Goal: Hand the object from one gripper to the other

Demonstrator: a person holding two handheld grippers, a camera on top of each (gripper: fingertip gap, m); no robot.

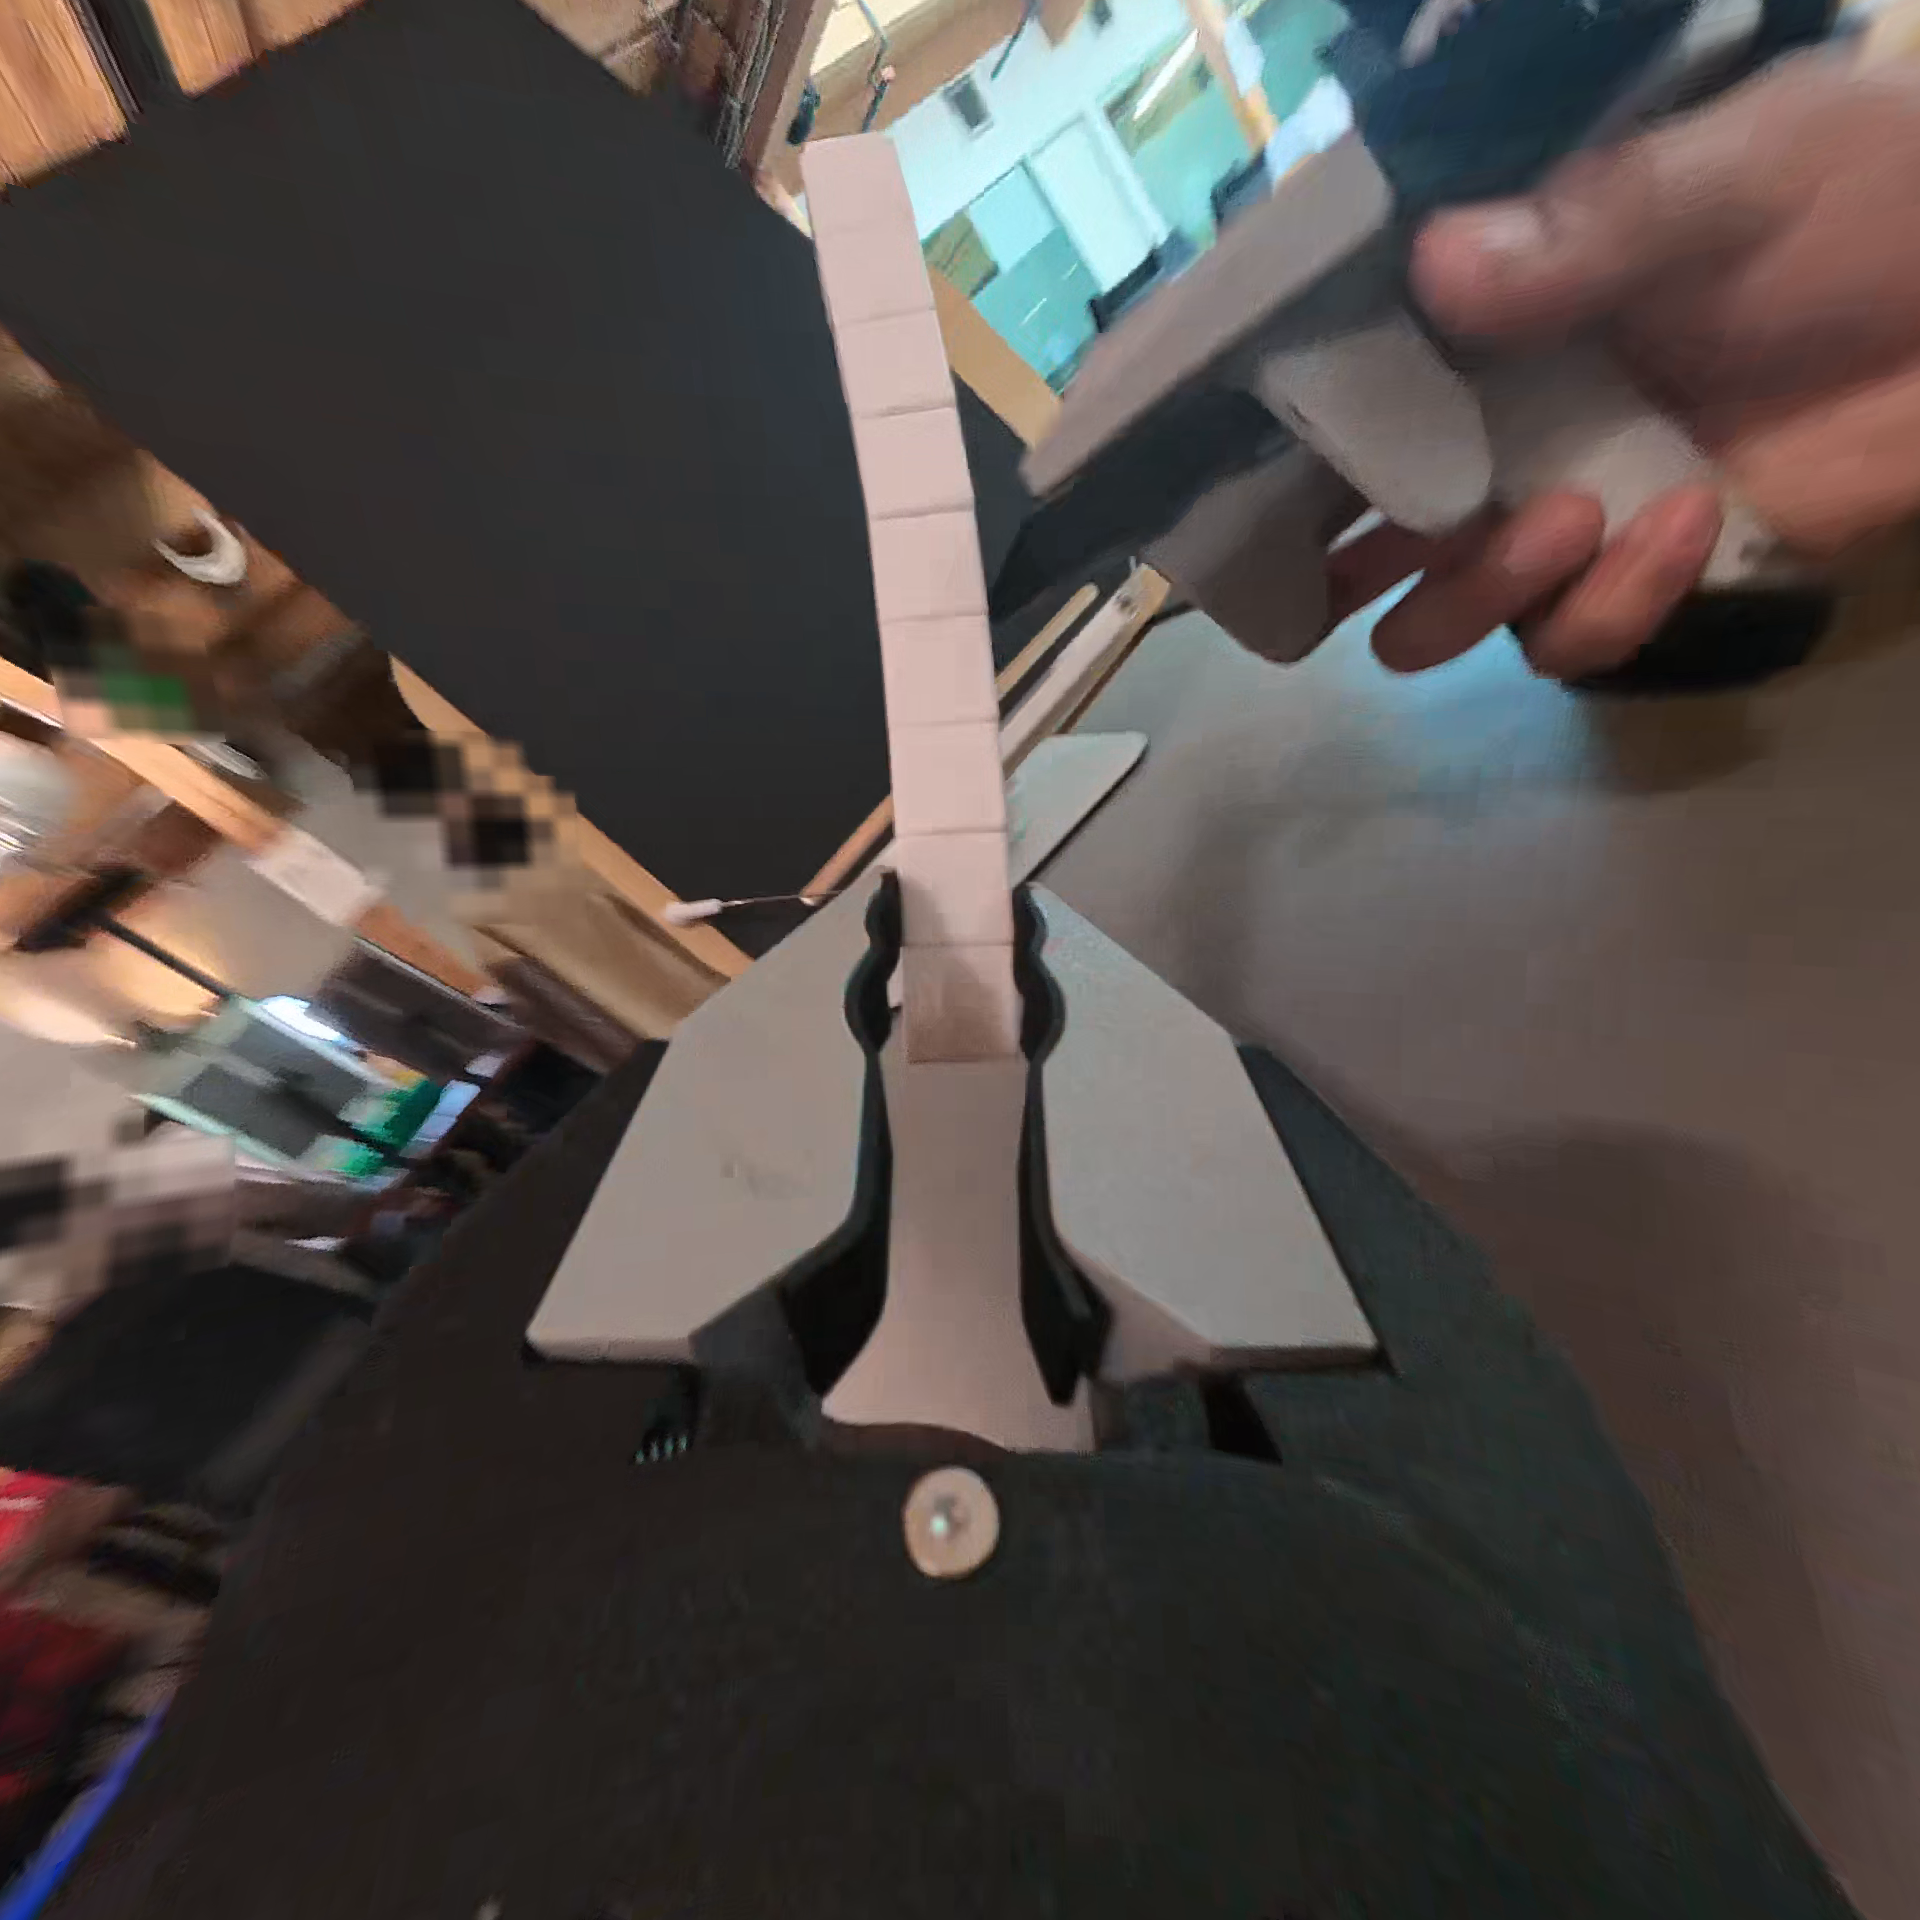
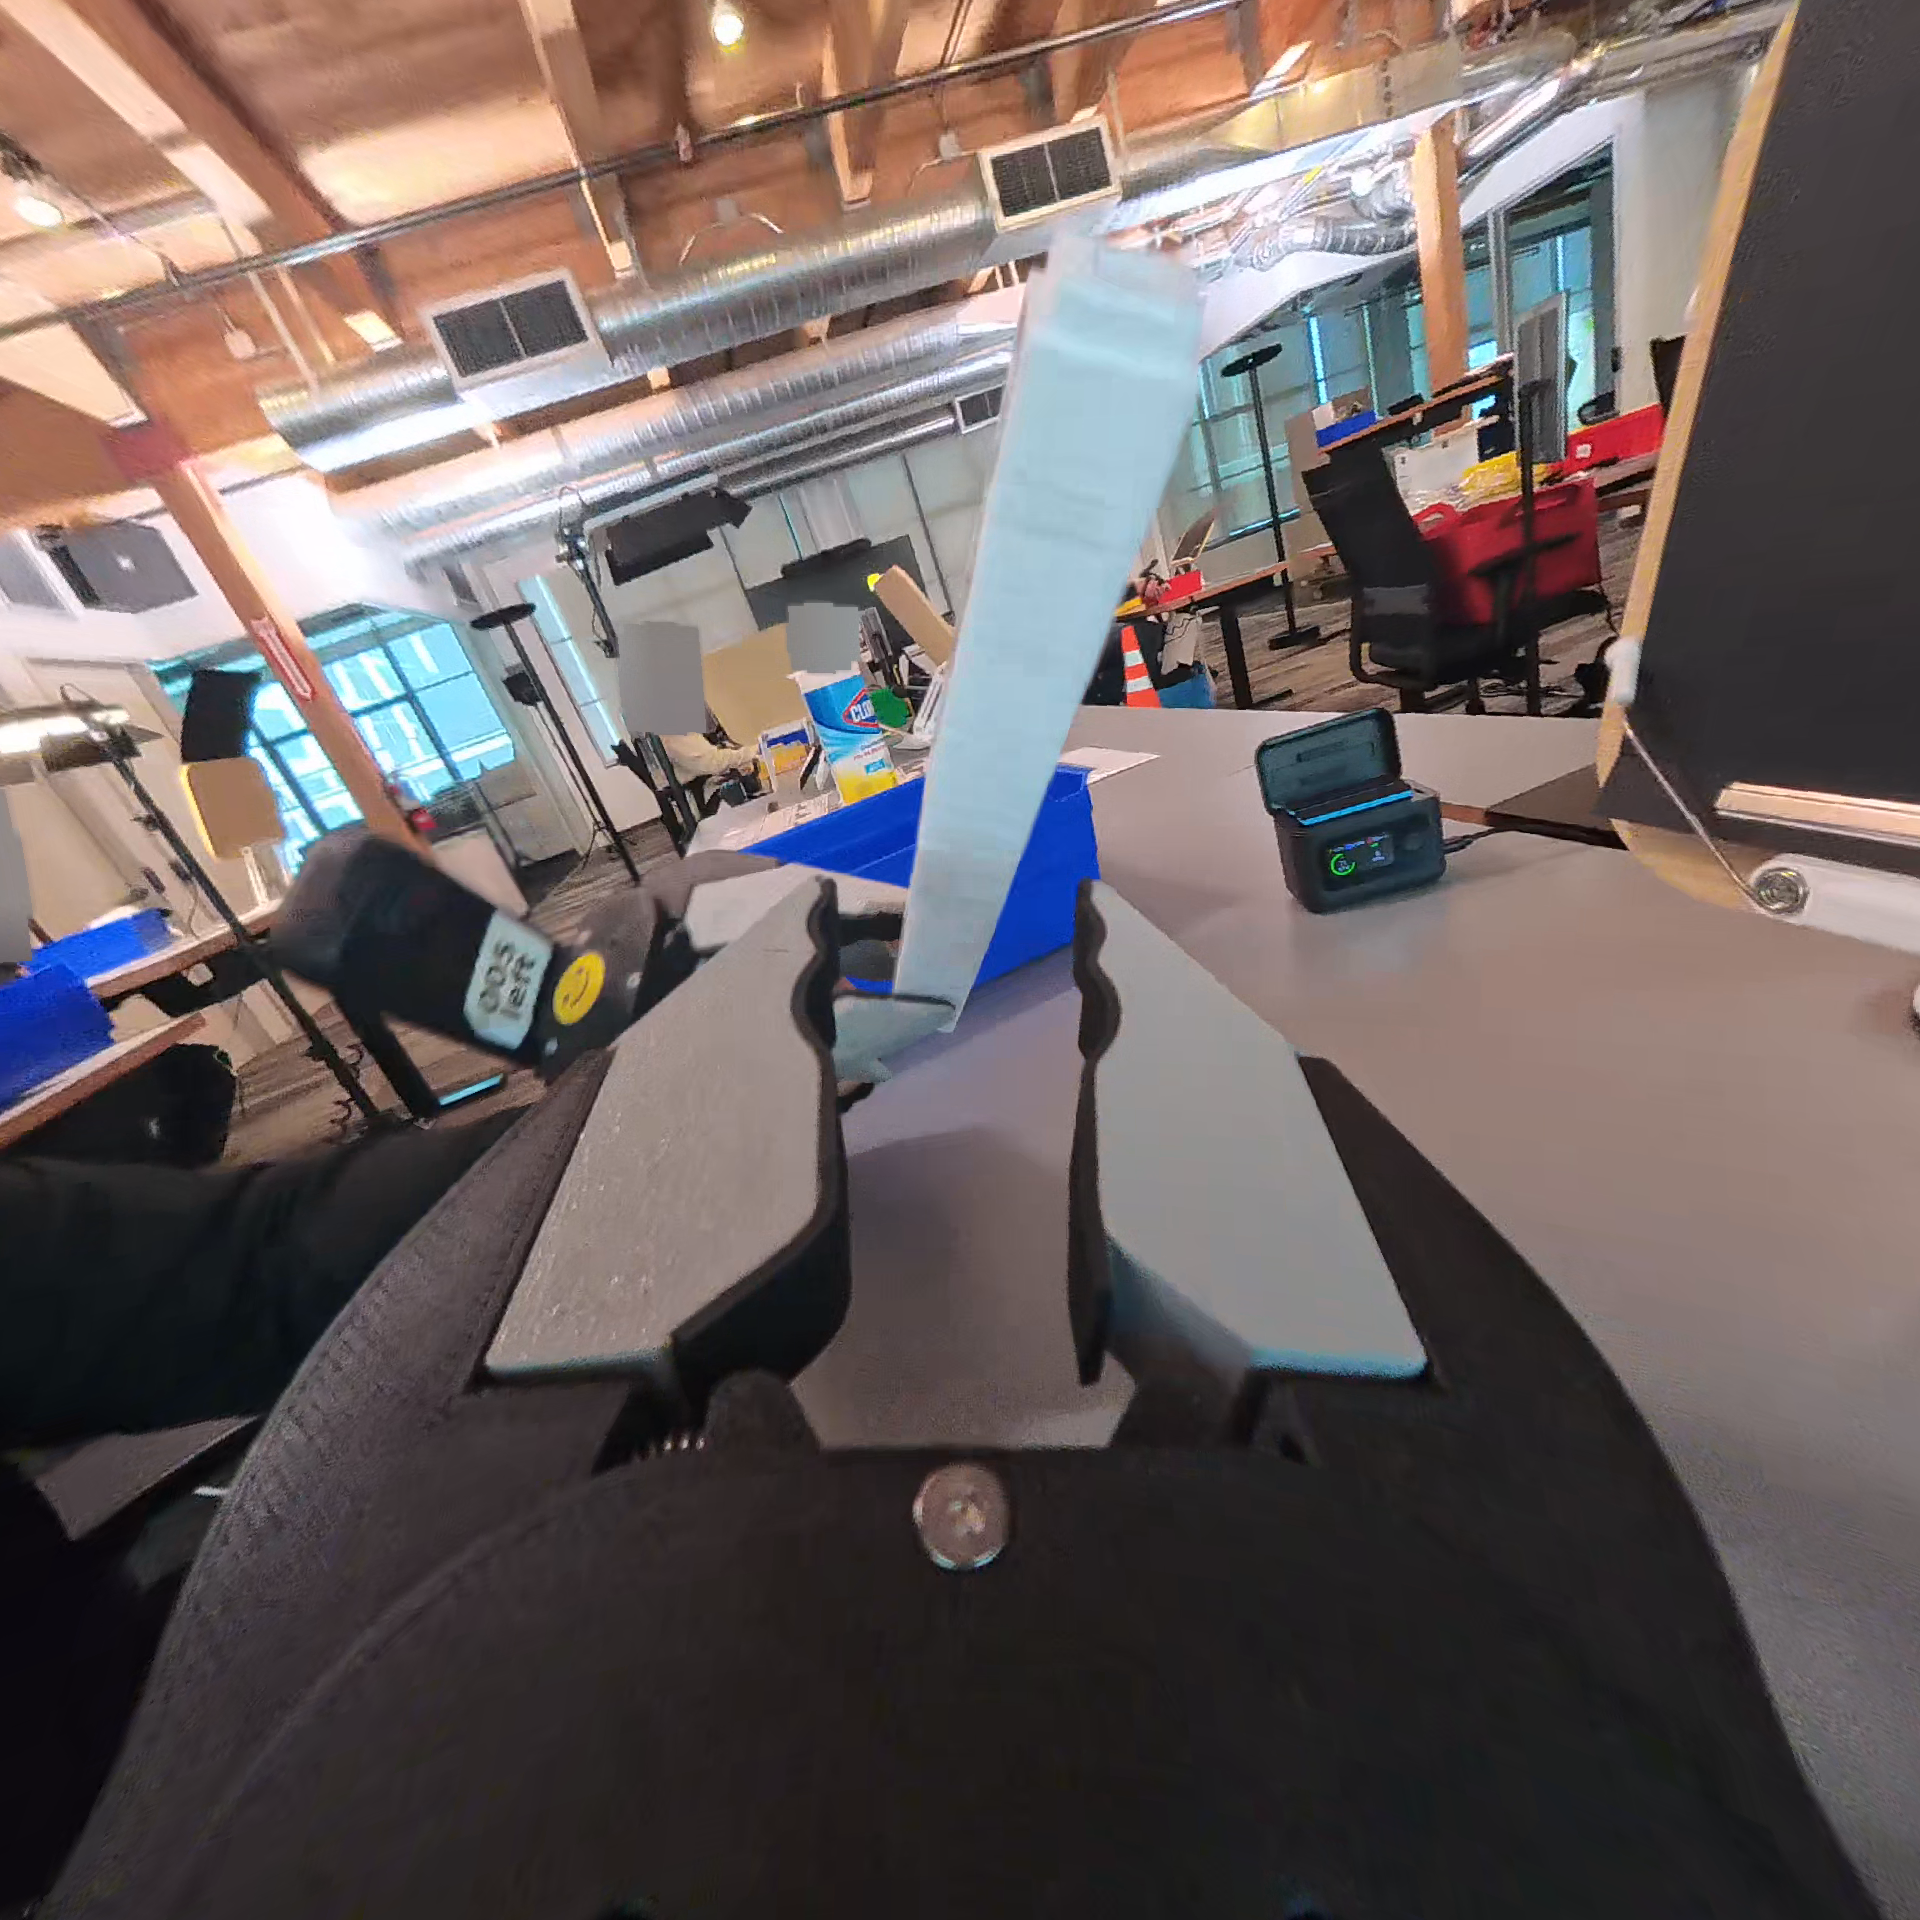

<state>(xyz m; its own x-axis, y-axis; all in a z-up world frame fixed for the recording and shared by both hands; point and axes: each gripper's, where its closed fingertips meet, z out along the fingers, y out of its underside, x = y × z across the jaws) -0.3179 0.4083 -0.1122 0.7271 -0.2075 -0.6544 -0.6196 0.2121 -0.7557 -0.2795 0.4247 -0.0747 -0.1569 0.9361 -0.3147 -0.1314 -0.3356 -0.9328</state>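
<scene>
Holding the strip by its lower end, the left gripper had its jaws pinched narrow on it; that was the giving side. Strip = long, pale, segmented, standing up and away from the jaws. The right gripper sat w/ jaws apart, nothing in them, strip rising just beyond its tips, not between them. Judged step: approach, before the handover. Next move prob. calls for the right gripper to advance so the strip lies between its fingers, above the left's hold, close, then left lets go. Count: 1 strip, 2 grippers, 1 blue bin behind the strip, 1 small black case right of it.
</scene>
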